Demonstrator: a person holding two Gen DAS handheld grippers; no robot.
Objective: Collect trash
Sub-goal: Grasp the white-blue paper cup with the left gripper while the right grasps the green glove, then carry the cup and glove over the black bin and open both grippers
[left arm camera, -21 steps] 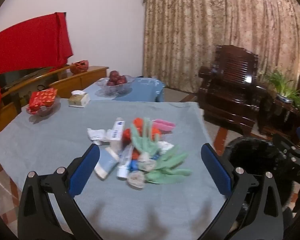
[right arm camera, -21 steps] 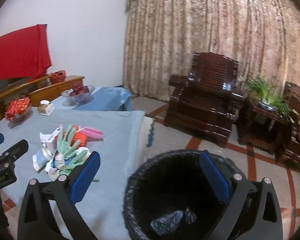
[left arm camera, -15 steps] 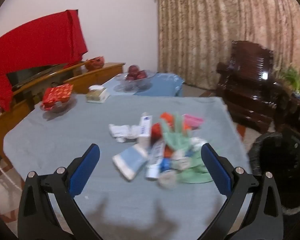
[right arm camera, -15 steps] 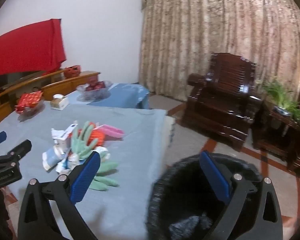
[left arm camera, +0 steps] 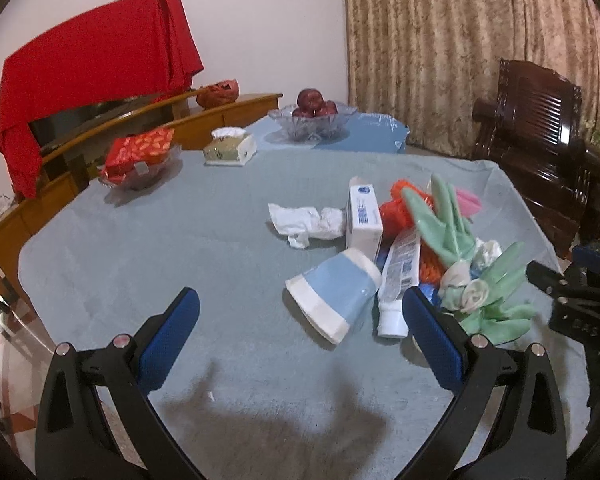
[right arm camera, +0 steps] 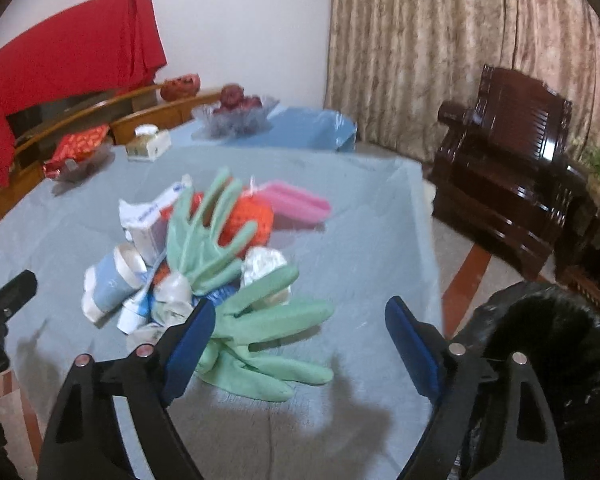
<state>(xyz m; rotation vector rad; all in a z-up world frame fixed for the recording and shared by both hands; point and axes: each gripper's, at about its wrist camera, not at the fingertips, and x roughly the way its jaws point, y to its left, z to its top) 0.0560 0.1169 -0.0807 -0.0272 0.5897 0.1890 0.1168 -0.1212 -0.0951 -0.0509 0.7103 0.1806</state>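
Observation:
A heap of trash lies on the grey-blue tablecloth (left arm camera: pixel 180 240): a blue paper cup (left arm camera: pixel 332 292) on its side, a white box (left arm camera: pixel 364 216), a tube (left arm camera: pixel 398 276), crumpled tissue (left arm camera: pixel 304 222), green gloves (right arm camera: pixel 236 264), an orange net (right arm camera: pixel 248 220) and a pink case (right arm camera: pixel 296 202). My left gripper (left arm camera: pixel 300 328) is open and empty, just short of the cup. My right gripper (right arm camera: pixel 298 336) is open and empty over the gloves' near end. A black-lined trash bin (right arm camera: pixel 548 360) stands on the floor at the right.
A tissue box (left arm camera: pixel 230 148), a dish with a red packet (left arm camera: pixel 140 160) and a fruit bowl (left arm camera: pixel 312 118) stand at the table's far side. A dark wooden armchair (right arm camera: pixel 508 160) is beyond the bin. The other gripper (left arm camera: pixel 580 300) shows at the left wrist view's right edge.
Both grippers have swung left and come closer to the trash heap. The bin has slid toward the right edge of the right wrist view. Both stay open.

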